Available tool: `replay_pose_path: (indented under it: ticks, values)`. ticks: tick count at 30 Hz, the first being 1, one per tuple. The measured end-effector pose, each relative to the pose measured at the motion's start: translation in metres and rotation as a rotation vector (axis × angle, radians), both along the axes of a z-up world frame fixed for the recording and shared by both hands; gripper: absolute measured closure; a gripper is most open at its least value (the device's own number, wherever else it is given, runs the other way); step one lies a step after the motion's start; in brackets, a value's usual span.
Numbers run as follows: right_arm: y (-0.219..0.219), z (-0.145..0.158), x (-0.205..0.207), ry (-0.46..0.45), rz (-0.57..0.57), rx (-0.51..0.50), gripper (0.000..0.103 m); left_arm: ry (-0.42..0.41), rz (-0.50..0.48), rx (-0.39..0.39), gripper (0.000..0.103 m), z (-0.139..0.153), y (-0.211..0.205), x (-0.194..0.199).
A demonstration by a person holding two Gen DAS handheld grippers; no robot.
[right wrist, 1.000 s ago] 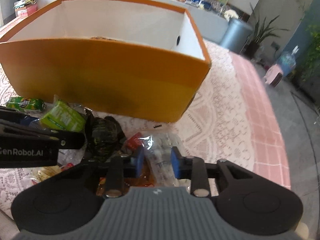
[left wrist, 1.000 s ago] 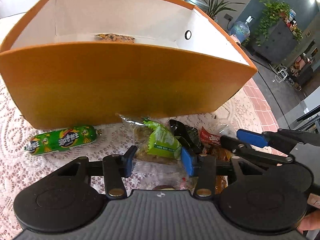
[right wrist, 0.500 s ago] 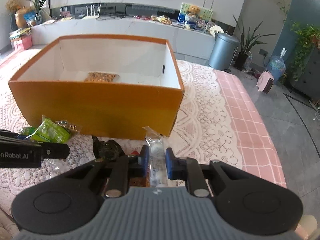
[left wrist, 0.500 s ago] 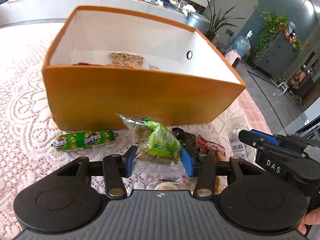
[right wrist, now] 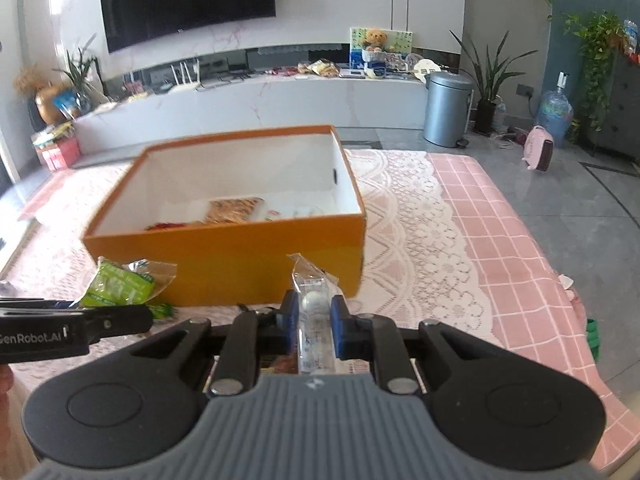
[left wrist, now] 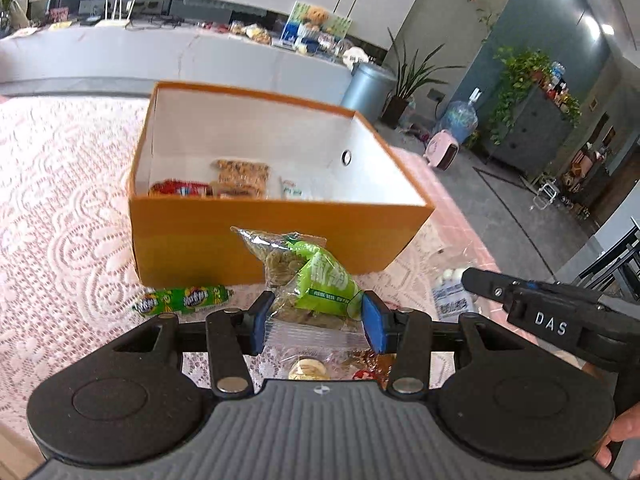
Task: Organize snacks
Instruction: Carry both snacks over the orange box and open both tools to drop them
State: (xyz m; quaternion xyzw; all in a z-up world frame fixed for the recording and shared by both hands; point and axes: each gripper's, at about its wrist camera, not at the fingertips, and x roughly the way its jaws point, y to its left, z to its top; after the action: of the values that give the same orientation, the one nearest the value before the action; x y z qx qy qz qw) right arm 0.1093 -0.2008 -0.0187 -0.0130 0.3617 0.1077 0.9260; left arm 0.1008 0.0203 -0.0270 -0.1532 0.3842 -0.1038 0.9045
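Note:
My left gripper is shut on a clear snack bag with a green label and holds it up in front of the orange box. My right gripper is shut on a narrow clear packet of white balls, also lifted before the box. The box holds a red packet, a brown biscuit pack and a white packet. The right gripper and its packet also show in the left wrist view.
A green sausage stick lies on the lace cloth by the box's front left corner. More wrapped snacks lie below my left gripper. The table's right edge drops to a grey floor.
Both grippers have risen and pulled back from the table with their packets, so the box now looks smaller and its inside shows. The right jaws closed tighter on the packet.

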Motion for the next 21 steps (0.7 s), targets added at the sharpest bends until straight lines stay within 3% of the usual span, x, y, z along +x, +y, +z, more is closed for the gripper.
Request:
replay_pose_path:
  ticks: [11, 21]
  values:
    - [-0.003, 0.028, -0.006, 0.023, 0.034, 0.177, 0.090, -0.073, -0.013, 0.045, 0.050, 0.037, 0.003, 0.005]
    - [0.020, 0.055, 0.018, -0.051, 0.094, 0.141, 0.090, -0.123, -0.016, 0.090, 0.050, 0.058, 0.008, 0.033]
